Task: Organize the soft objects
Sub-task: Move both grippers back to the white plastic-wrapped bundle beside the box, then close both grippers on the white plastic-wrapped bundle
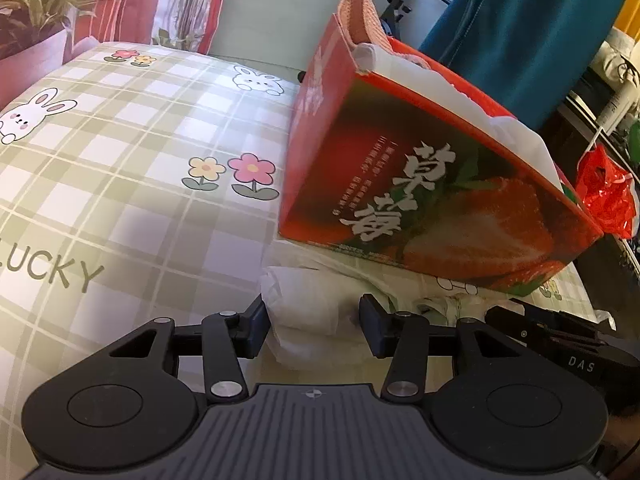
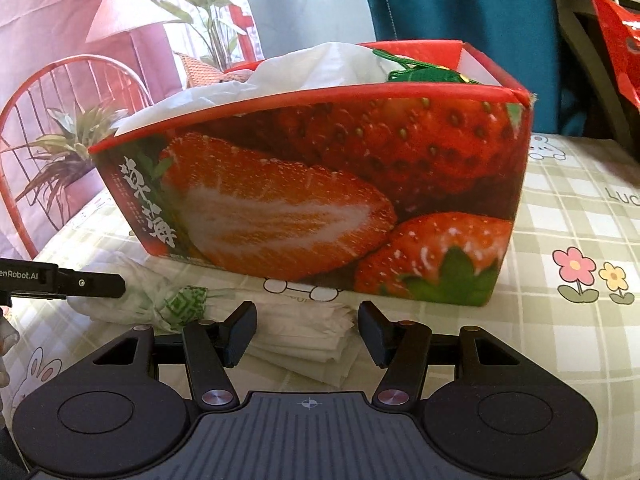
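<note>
A red strawberry-print box (image 1: 420, 184) (image 2: 320, 180) stands on the plaid bed cover (image 1: 120, 160) (image 2: 580, 220). White plastic (image 2: 320, 64), something green (image 2: 424, 72) and a pink knit piece (image 1: 360, 12) stick out of its top. In front of the box lie a small folded white bag (image 1: 304, 316), a crumpled white-and-green bag (image 2: 160, 300) and a flat stack of folded white bags (image 2: 304, 336). My left gripper (image 1: 315, 326) is open around the small bag, with its left pad at the bag's edge. My right gripper (image 2: 307, 332) is open over the stack.
A red plastic bag (image 1: 604, 196) (image 2: 616, 40) sits off the bed's right side beside dark clutter. A teal curtain (image 1: 520, 32) (image 2: 460, 0) hangs behind the box. A printed wall hanging (image 2: 80, 60) backs the bed. The cover stretches away to the left (image 1: 80, 240).
</note>
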### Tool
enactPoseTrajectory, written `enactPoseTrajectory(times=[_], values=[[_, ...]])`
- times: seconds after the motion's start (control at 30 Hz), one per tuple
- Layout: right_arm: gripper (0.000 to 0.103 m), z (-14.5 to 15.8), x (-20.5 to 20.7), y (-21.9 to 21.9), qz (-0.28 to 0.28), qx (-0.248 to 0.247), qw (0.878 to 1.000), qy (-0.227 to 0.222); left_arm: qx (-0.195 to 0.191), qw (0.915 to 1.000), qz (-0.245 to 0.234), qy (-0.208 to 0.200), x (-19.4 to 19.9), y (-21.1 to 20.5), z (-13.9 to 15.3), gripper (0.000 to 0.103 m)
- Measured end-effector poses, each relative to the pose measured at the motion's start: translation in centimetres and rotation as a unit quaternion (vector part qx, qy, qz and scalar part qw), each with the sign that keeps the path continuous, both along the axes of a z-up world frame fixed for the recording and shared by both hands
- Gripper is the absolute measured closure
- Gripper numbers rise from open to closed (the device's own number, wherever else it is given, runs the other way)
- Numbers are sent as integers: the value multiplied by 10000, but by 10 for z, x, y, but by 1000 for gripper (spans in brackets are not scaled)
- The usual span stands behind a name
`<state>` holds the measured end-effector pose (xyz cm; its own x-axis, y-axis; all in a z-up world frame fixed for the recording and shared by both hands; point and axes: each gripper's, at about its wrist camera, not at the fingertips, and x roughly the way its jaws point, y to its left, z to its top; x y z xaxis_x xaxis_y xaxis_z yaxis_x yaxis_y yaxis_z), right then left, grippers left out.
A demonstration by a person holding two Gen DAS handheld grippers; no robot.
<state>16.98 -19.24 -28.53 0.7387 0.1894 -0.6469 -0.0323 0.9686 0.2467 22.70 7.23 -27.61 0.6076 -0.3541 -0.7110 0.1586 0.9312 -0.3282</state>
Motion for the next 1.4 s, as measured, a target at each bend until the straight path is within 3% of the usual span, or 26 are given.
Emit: enactPoseTrajectory(times=[0.2,0.3,0.37,0.57,0.7,0.8,1.03,1.23,1.4], values=[[49,0,-5,-6,-65,14,10000,16,14,9999,-120,4,-5,-8,-1,53],[50,-1,-8,-11,-106,40,9999,37,76,9998,-197,-42,-10,-15,0,60],[56,-2,-10,-15,-128,114,9998,61,144,9997,-195,-91,-13,-19,2,65],[62,0,-18,-22,-249,142,9995,112,184,9994,-275,-119,-23,-26,2,70],[48,-2,-20,-26,-459,41,9987,205,247,9991,-320,-149,-30,-30,1,70],[47,-5,-20,-30,-539,110,9983,217,260,9992,-279,-143,-33,-30,1,70],[85,6,-28,-30,-435,260,9987,106,234,9990,-246,-290,-41,-31,16,80],[89,43,-47,-30,-305,253,9974,-594,116,9965,-216,-797,-53,-26,48,80],[90,85,-58,-32,-228,174,9924,-1197,21,9894,-231,-1436,-59,-27,95,80]])
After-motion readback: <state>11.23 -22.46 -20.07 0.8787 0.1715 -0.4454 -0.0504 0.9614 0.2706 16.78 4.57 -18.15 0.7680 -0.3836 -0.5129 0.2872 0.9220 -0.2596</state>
